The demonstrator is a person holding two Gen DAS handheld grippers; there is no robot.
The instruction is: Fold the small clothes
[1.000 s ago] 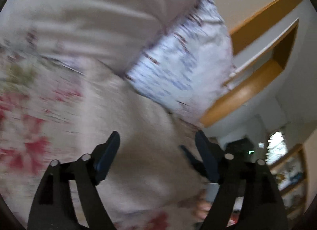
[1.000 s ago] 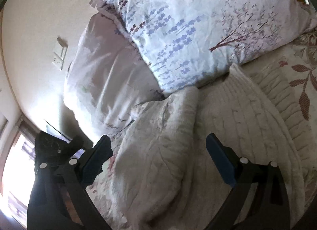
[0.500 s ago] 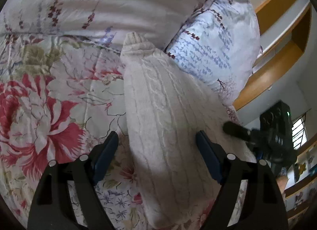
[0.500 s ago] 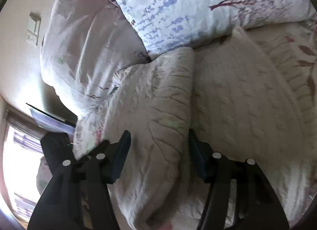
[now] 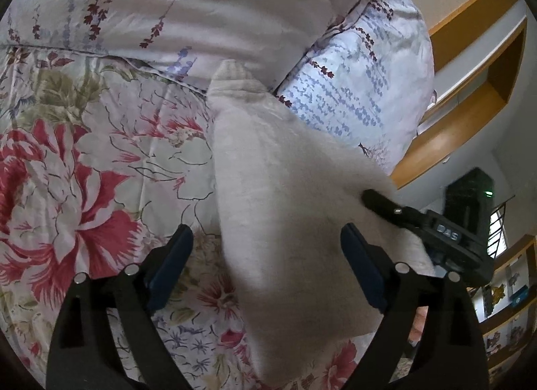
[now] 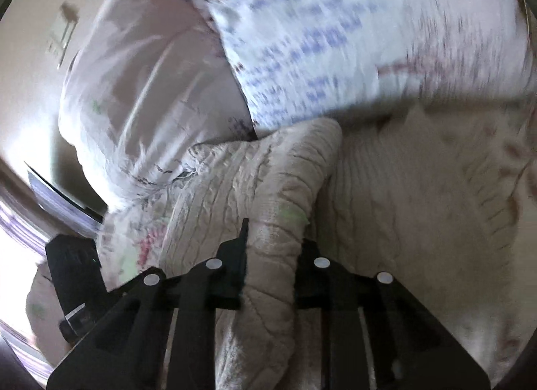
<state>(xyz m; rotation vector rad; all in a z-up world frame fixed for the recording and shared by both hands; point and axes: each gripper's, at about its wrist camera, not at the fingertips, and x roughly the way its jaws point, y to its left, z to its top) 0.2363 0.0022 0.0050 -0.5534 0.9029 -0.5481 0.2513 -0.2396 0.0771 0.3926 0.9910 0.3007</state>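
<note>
While a flowered bedspread (image 5: pixel 87 168) fills the left and lower part of the left wrist view, two pillows lie along the top: a pale pillow (image 5: pixel 188 4) at upper left and a blue-sprigged pillow (image 5: pixel 362 88) at upper right. A wooden shelf (image 5: pixel 470 114) stands on the wall at the right edge of that frame.

The cream knit sweater (image 5: pixel 285 208) lies on the bedspread in the middle of the left wrist view, its narrow cuffed end touching the pillows at upper centre and its broad part running down to the bottom edge. In the right wrist view its surface covers the centre and right, blurred toward the right, and a raised fold of it runs up from the bottom centre.

The left tongs (image 5: pixel 265 269) are opening, their jaws wide apart at the lower centre, with the sweater lying between them and neither pad pressing on it. The right tongs (image 6: pixel 273 249) are closing and clamped on the raised fold of the sweater at lower centre; in the left wrist view they reach in from the right edge onto the sweater's side.
</note>
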